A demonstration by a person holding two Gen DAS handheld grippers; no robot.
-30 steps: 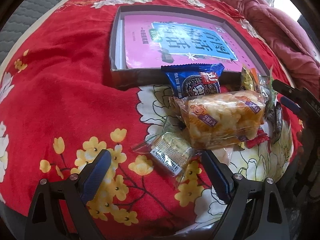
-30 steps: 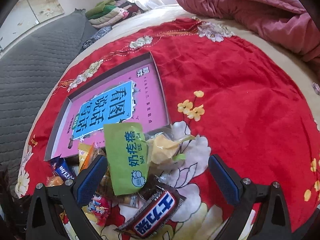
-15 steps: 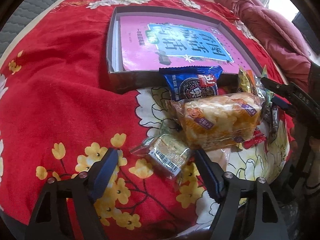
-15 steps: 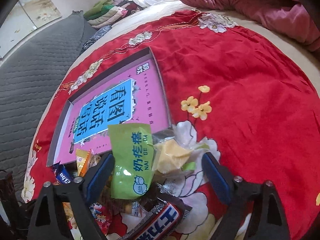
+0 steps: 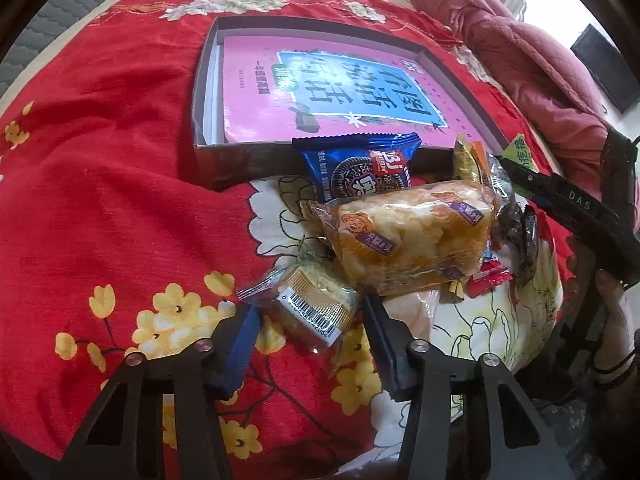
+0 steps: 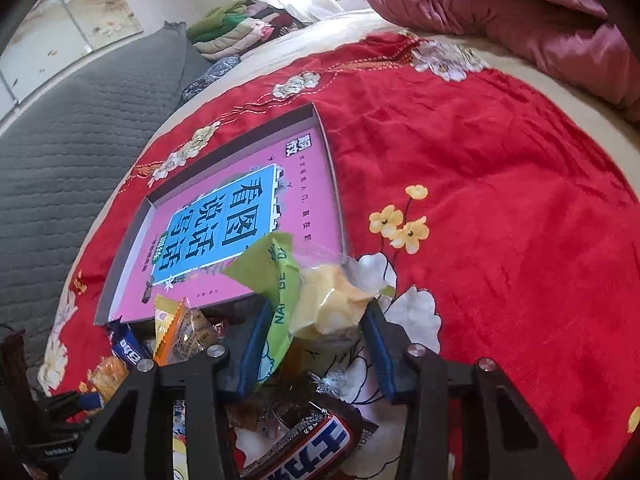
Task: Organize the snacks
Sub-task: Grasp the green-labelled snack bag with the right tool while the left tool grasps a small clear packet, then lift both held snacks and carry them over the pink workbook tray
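A pile of snacks lies on a red flowered cloth in front of a shallow grey box (image 5: 208, 80) that holds a pink book (image 5: 320, 92). My left gripper (image 5: 308, 326) has its fingers on both sides of a clear-wrapped biscuit with a barcode (image 5: 316, 308), closed in around it. Behind it lie a yellow puffed-snack bag (image 5: 412, 240) and a blue cookie packet (image 5: 360, 168). My right gripper (image 6: 316, 344) is closed on a green milk-candy packet (image 6: 280, 296) and a clear yellow-filled wrapper (image 6: 332, 300), lifted against the box edge (image 6: 336, 200).
A chocolate bar (image 6: 304, 448) lies under the right gripper. An orange packet (image 6: 180, 332) and a blue packet (image 6: 128, 348) lie to its left. A pink quilt (image 6: 500, 12) lies at the back, a grey quilted mat (image 6: 60, 140) to the left.
Both grippers moved forward into the pile and closed: the left around the barcode biscuit, the right onto the green packet and yellow wrapper, which crumpled and lifted.
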